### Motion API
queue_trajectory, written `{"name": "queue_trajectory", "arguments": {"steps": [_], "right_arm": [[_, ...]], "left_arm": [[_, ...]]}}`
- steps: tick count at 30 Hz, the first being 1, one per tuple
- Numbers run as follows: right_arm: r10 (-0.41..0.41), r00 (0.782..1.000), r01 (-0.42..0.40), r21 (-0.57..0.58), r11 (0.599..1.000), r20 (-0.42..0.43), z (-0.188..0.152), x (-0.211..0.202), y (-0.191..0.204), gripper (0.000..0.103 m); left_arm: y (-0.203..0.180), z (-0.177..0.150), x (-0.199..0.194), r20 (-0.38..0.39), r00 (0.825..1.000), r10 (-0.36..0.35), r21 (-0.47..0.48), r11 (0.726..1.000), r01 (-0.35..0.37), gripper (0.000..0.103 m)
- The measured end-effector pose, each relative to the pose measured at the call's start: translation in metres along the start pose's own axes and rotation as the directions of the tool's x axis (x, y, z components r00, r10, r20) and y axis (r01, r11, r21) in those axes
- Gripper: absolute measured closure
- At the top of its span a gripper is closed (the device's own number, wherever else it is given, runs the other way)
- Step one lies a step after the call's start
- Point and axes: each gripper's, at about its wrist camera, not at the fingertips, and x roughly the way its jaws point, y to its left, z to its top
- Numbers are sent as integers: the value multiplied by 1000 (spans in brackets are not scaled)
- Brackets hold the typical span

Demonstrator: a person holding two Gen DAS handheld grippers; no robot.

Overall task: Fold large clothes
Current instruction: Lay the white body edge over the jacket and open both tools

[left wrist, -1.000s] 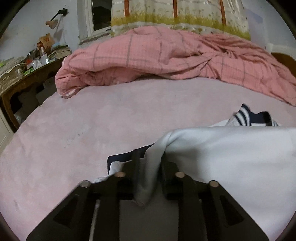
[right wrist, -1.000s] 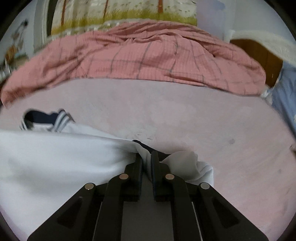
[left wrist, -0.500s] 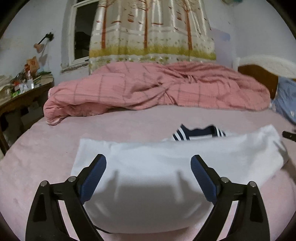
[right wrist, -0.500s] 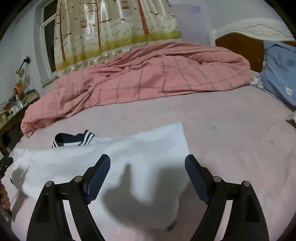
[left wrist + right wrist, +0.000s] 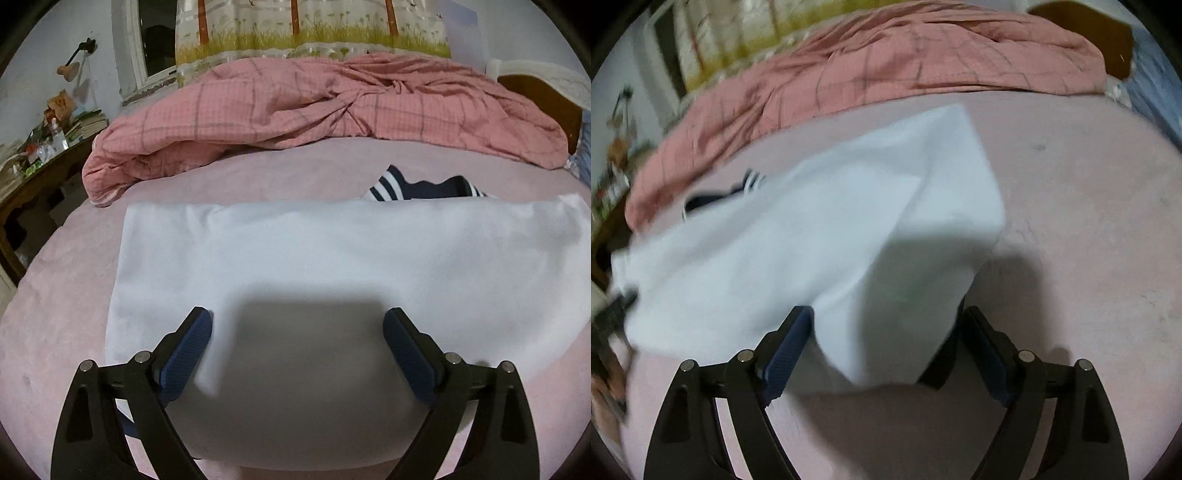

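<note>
A white garment (image 5: pixel 332 254) lies folded into a wide band on the pink bed sheet (image 5: pixel 66 306). Its navy collar with white stripes (image 5: pixel 410 186) sticks out at the far edge. My left gripper (image 5: pixel 297 343) is open and empty, hovering over the near edge of the garment. In the right wrist view the same garment (image 5: pixel 812 240) lies slanted, its right end between my fingers. My right gripper (image 5: pixel 886 341) is open over that end and holds nothing. The collar shows at left (image 5: pixel 720 194), blurred.
A crumpled pink checked quilt (image 5: pixel 314 107) lies across the far side of the bed. A cluttered wooden desk (image 5: pixel 33 166) stands at the left. A wooden headboard (image 5: pixel 539 96) and a blue pillow (image 5: pixel 1156 74) are at the right.
Both grippers were shut on the garment's edge a second ago. They let go, opened wide and drew back. The garment now lies flat, folded over itself.
</note>
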Motion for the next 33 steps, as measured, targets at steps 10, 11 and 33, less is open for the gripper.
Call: {"name": "queue_trajectory", "arguments": {"steps": [10, 11, 33], "right_arm": [[-83, 993, 80, 33, 996, 85, -11, -15, -1, 17], [-89, 992, 85, 47, 995, 86, -13, -19, -2, 17], [-139, 952, 141, 12, 990, 271, -16, -144, 20, 55]], "left_arm": [[-2, -1, -29, 140, 990, 6, 20, 1000, -9, 9], [-3, -1, -38, 185, 983, 2, 29, 1000, -7, 9], [-93, 68, -150, 401, 877, -265, 76, 964, 256, 40]]}}
